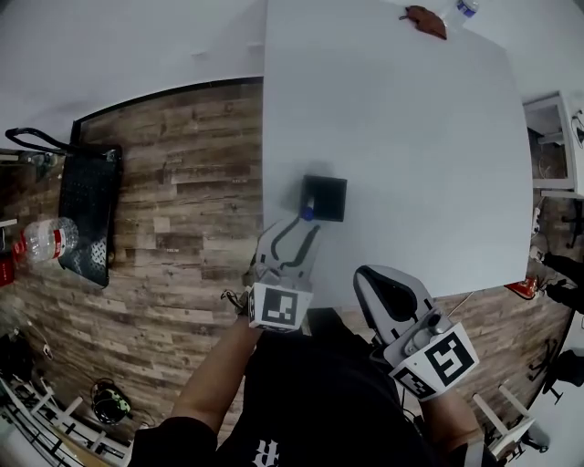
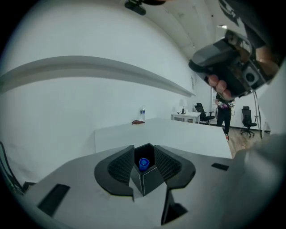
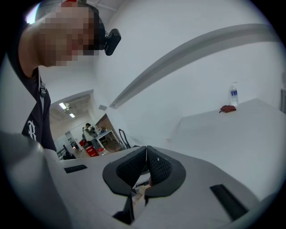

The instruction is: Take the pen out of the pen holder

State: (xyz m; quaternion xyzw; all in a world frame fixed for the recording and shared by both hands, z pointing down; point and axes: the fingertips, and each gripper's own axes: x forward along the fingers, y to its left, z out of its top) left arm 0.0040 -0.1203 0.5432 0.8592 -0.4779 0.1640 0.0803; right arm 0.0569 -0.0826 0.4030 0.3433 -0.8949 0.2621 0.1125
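Note:
A black square pen holder (image 1: 326, 197) stands on the white table (image 1: 411, 137), near its left front part. A blue pen (image 1: 308, 214) sticks out of its near left corner. My left gripper (image 1: 306, 225) points at that corner with its jaws open. In the left gripper view the pen's blue cap (image 2: 143, 163) shows inside the holder (image 2: 149, 179), between the spread jaws of the left gripper (image 2: 144, 154); the pads do not press on it. My right gripper (image 1: 370, 274) hovers at the table's front edge, right of the holder; the right gripper (image 3: 146, 153) has its pads together, empty.
A water bottle (image 1: 464, 9) and a brown object (image 1: 424, 20) lie at the table's far edge. On the wooden floor to the left are a black bag (image 1: 88, 214) and a plastic bottle (image 1: 41, 239). A white desk (image 1: 552, 137) stands at the right.

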